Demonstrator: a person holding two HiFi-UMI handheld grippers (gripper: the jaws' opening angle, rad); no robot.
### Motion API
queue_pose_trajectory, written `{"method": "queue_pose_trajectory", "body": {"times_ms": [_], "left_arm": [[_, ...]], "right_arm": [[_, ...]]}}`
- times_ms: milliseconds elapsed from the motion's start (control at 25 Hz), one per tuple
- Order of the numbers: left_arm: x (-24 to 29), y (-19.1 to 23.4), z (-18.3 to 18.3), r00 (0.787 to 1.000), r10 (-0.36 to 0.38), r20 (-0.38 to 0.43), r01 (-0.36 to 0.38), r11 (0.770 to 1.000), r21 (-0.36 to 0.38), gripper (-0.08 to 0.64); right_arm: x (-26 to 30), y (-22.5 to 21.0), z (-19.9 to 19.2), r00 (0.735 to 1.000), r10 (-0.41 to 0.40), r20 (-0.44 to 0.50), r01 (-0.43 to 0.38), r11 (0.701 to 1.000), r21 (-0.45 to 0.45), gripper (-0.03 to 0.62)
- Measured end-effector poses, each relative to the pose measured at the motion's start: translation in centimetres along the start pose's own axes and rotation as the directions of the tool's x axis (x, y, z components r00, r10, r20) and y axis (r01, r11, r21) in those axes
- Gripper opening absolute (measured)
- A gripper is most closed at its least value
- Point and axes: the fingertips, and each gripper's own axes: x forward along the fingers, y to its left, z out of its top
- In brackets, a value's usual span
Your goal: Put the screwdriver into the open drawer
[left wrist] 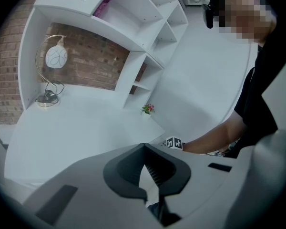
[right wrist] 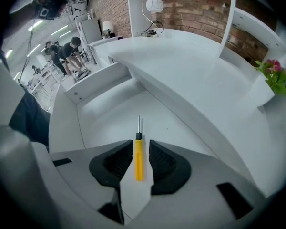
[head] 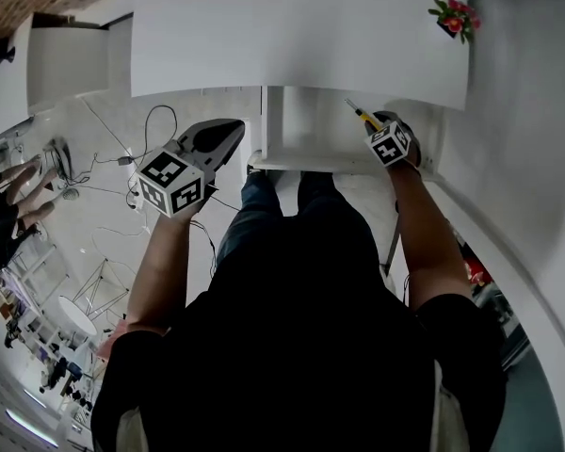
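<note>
Over the drawer (right wrist: pixel 109 123), your right tool (right wrist: pixel 139 144) holds the screwdriver (right wrist: pixel 138 161). Its jaws stand narrow on either side of the yellow handle. The thin metal shaft points forward, past the jaw tips, toward the bare white bottom of the drawer. The butt of the handle lies back between the dark pads. From your head view the screwdriver sticks out ahead of the right tool's marker cube, above the right part of the drawer. That drawer is pulled out from under the white table (head: pixel 292 36), straight in front of your legs.

Off to your left, your left tool (head: pixel 234 126) hangs above the floor (head: pixel 94 149), well apart from the drawer's left side. Its jaws are brought together at the tips and nothing sits between them. Cables (head: pixel 151 125) trail over the floor beneath it. In the left gripper view this tool looks across at the table, and your right arm reaches out beyond it.

On the table's far right corner stands a small flower pot (head: pixel 455 19) with pink blooms. A lamp (right wrist: pixel 154 5) with a round white shade sits at the back of the table against the brick wall. White shelves (left wrist: pixel 152 56) rise beside it.
</note>
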Motion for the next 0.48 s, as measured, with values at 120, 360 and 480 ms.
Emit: {"method": "queue_pose_trajectory", "body": {"times_ms": [120,360,480], "left_arm": [[0.1,-0.8,0.9,1.0,-0.02,0.011,0.02,1.0,0.019,0.015],[-0.1,-2.0,2.9,0.998,-0.054,0.022,0.052,0.995,0.084,0.015],[-0.1,-2.2,4.0,0.997,-0.073,0.032,0.069,0.992,0.108,0.015]], "right_arm": [[-1.4,0.2,0.4,1.0,-0.013,0.019,0.012,1.0,0.012,0.117],[-4.8,0.2,1.9,0.996,-0.053,0.068,0.051,0.998,0.031,0.117],[-7.1,-0.1,3.1,0.99,-0.088,0.108,0.083,0.995,0.049,0.117]]}}
